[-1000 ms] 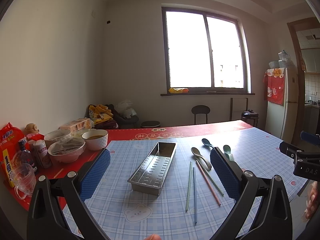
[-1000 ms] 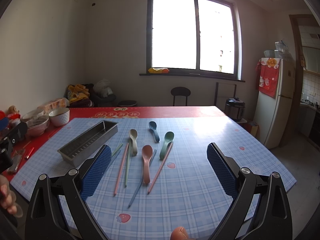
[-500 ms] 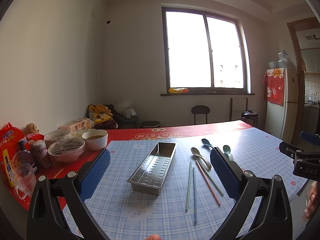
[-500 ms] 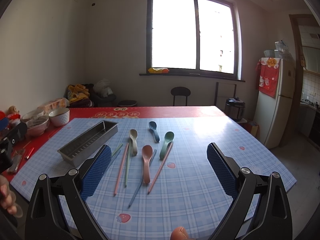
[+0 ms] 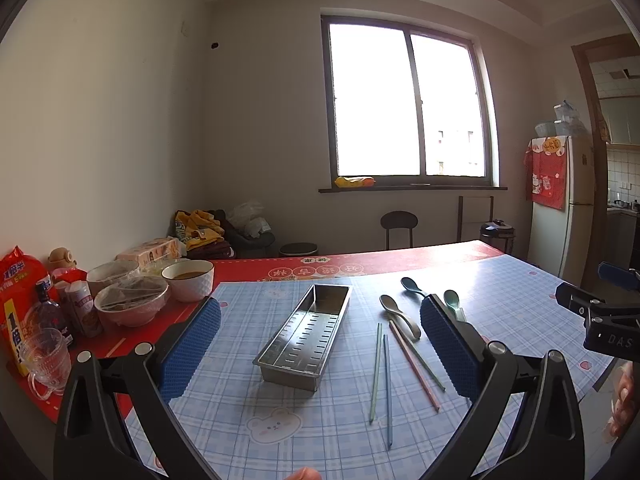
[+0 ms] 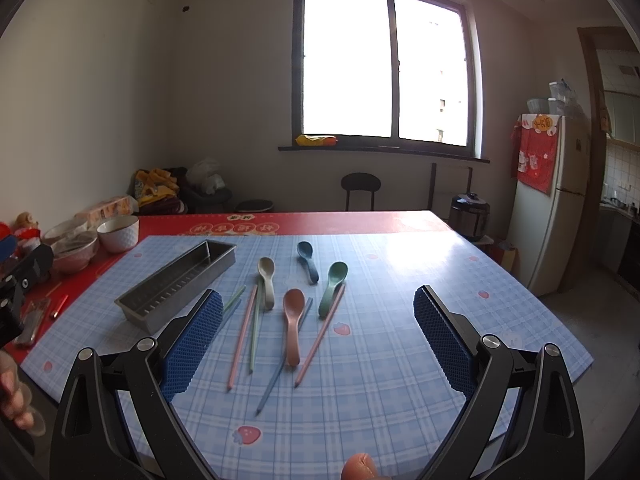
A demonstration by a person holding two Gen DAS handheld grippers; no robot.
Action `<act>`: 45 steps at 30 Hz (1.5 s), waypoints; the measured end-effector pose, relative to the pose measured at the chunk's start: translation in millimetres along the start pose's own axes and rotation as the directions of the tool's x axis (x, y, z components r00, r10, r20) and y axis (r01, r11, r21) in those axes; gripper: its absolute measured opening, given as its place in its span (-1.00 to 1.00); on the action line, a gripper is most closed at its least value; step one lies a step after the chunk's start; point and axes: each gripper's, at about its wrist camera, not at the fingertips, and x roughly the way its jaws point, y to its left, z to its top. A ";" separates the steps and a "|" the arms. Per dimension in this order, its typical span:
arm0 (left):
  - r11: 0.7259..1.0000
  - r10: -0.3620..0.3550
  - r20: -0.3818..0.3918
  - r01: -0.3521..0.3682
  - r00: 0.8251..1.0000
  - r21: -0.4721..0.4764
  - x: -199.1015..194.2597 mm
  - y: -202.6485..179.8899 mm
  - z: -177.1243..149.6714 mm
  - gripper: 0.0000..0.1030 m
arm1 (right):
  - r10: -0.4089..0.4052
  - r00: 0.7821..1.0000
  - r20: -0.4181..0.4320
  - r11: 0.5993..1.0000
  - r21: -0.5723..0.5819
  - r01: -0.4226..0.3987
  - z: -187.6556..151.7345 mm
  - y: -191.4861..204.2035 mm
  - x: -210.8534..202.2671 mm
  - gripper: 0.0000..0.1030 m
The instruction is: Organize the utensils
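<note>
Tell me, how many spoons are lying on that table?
4, all right of the metal tray: beige spoon, dark blue spoon, green spoon, pink spoon nearest. None seems hidden.

Right gripper (image 6: 318, 338) fingers spread wide, empty — four spoons (image 6: 293, 322), chopsticks (image 6: 242, 336) beside metal tray (image 6: 176, 284), checked tablecloth (image 6: 400, 320)

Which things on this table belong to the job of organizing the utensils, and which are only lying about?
For the job:
metal tray
four spoons, such as the pink spoon
chopsticks

Only lying about:
white bowl
covered bowls
glass cup
bottles
snack packet
</note>
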 end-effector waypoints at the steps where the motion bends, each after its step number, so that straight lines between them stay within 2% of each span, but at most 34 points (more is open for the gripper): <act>1: 1.000 -0.004 -0.002 0.004 1.000 0.002 0.7 -0.6 -0.2 0.90 | 0.004 1.000 0.000 1.000 0.000 -0.004 -0.1 -0.4 0.5 0.81; 6: 1.000 -0.026 0.001 0.026 1.000 0.000 3.5 -1.3 -5.7 0.90 | 0.060 0.998 -0.010 0.998 0.017 -0.059 -6.6 -3.3 13.6 0.81; 10: 0.999 -0.032 -0.043 0.034 0.999 0.034 26.0 -3.5 -16.0 0.90 | 0.119 0.991 -0.067 0.991 0.062 -0.115 -18.5 -13.5 40.5 0.81; 16: 0.997 -0.074 -0.138 0.077 0.988 0.013 67.9 6.3 -28.5 0.89 | 0.090 0.989 -0.116 0.994 0.079 -0.082 -33.6 -28.4 78.7 0.81; 19: 0.992 -0.128 -0.177 0.129 0.976 -0.004 83.3 10.4 -36.1 0.88 | 0.123 0.977 -0.172 0.988 0.112 -0.105 -39.6 -34.1 96.9 0.81; 21: 0.987 -0.161 -0.203 0.162 0.966 -0.013 91.7 9.7 -40.4 0.86 | 0.128 0.971 -0.202 0.985 0.139 -0.101 -42.7 -37.8 107.5 0.81; 26: 0.972 -0.232 -0.268 0.235 0.935 -0.024 113.5 2.1 -49.0 0.51 | 0.126 0.967 -0.223 0.990 0.098 -0.107 -44.6 -32.2 126.7 0.81; 29: 0.959 -0.275 -0.325 0.281 0.905 -0.030 130.9 -4.8 -55.2 0.08 | 0.160 0.963 -0.218 0.986 0.071 -0.148 -43.3 -28.3 133.7 0.80; 31: 0.953 -0.291 -0.365 0.300 0.884 -0.033 144.2 -10.4 -57.7 -0.34 | 0.166 0.961 -0.222 0.986 0.053 -0.158 -41.9 -24.8 139.0 0.80; 33: 0.949 -0.300 -0.393 0.314 0.869 -0.031 155.0 -15.8 -57.8 -0.45 | 0.188 0.956 -0.227 0.982 0.057 -0.180 -39.7 -23.5 143.8 0.80; 36: 0.947 -0.300 -0.416 0.319 0.859 -0.024 168.8 -22.0 -58.5 -0.46 | 0.219 0.951 -0.219 0.976 0.065 -0.210 -37.3 -25.4 150.3 0.80; 41: 0.942 -0.324 -0.501 0.321 0.802 -0.095 200.6 -23.7 -63.4 -0.46 | 0.255 0.939 -0.231 0.966 0.105 -0.237 -35.5 -37.9 170.2 0.80; 45: 0.944 -0.308 -0.530 0.324 0.790 -0.065 215.8 -34.9 -62.4 -0.46 | 0.283 0.930 -0.235 0.957 0.135 -0.257 -32.3 -43.8 188.9 0.80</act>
